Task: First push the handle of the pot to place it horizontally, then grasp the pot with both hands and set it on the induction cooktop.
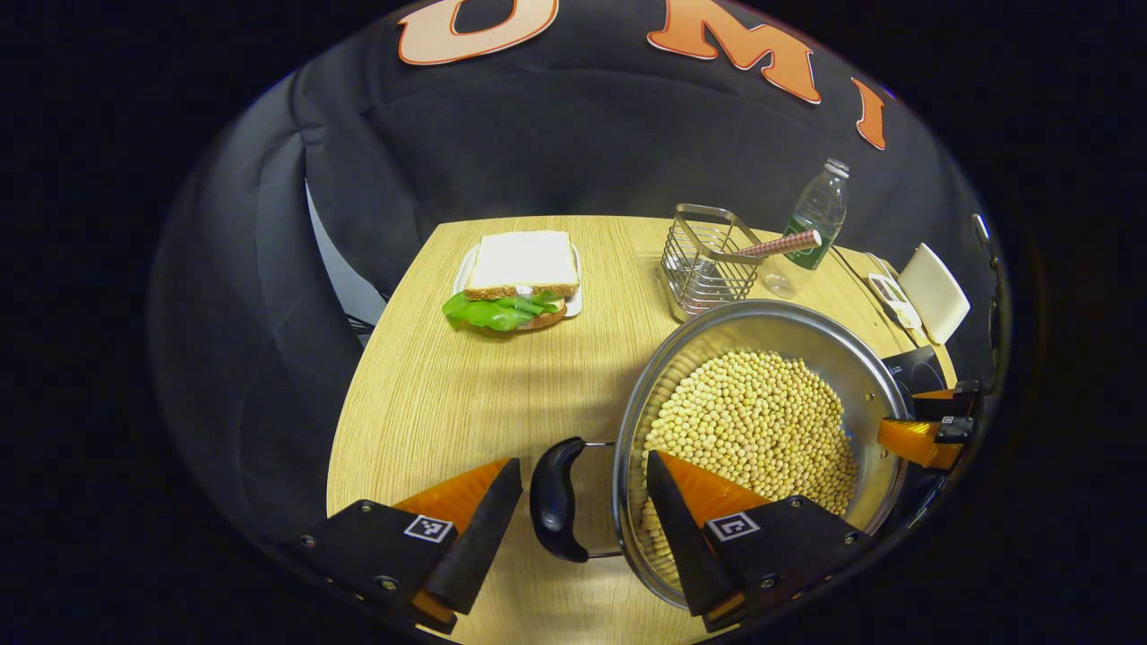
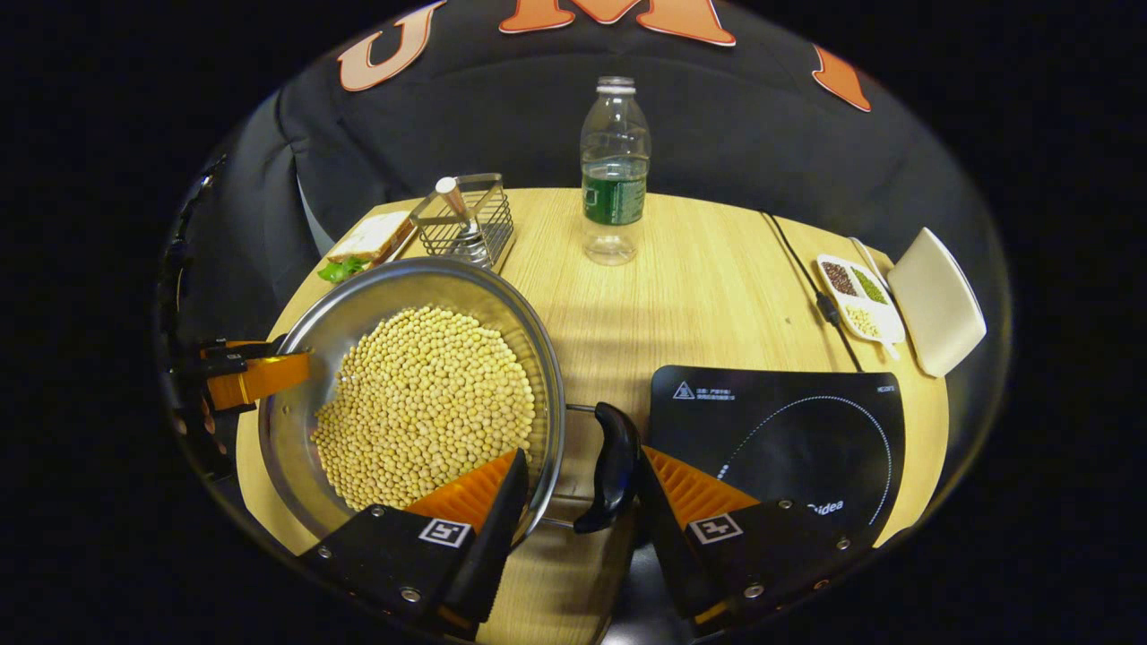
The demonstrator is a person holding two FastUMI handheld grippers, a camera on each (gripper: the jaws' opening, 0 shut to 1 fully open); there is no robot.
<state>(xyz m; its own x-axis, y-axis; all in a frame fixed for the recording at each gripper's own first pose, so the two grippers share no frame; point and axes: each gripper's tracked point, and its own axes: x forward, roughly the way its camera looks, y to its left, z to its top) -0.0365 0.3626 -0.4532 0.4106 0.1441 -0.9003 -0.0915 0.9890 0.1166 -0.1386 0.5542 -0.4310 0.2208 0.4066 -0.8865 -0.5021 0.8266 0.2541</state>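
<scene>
Both claws, left claw (image 1: 582, 520) and right claw (image 2: 573, 506), stand spread astride the pot's (image 1: 762, 430) handles; an uneven pinch could tip the lift and spill soybeans (image 2: 426, 403) across the worktop (image 2: 699, 287).

Cooktop (image 1: 914, 369) mostly behind pot (image 1: 860, 376)

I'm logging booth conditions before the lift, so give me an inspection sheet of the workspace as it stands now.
Surface: wooden table, bare in the middle.
Job's things: steel pot filled with beans, a black handle on each side; induction cooktop beside it, nothing on it.
Clutter: sandwich on a plate, wire rack, water bottle, divided dish, white lid.
Grippers: left gripper open, fingers straddling one handle and the rim; right gripper open, likewise at the other handle.
Cables: black cable running across the table to the cooktop.
Surroundings: black cloth wall.
</scene>
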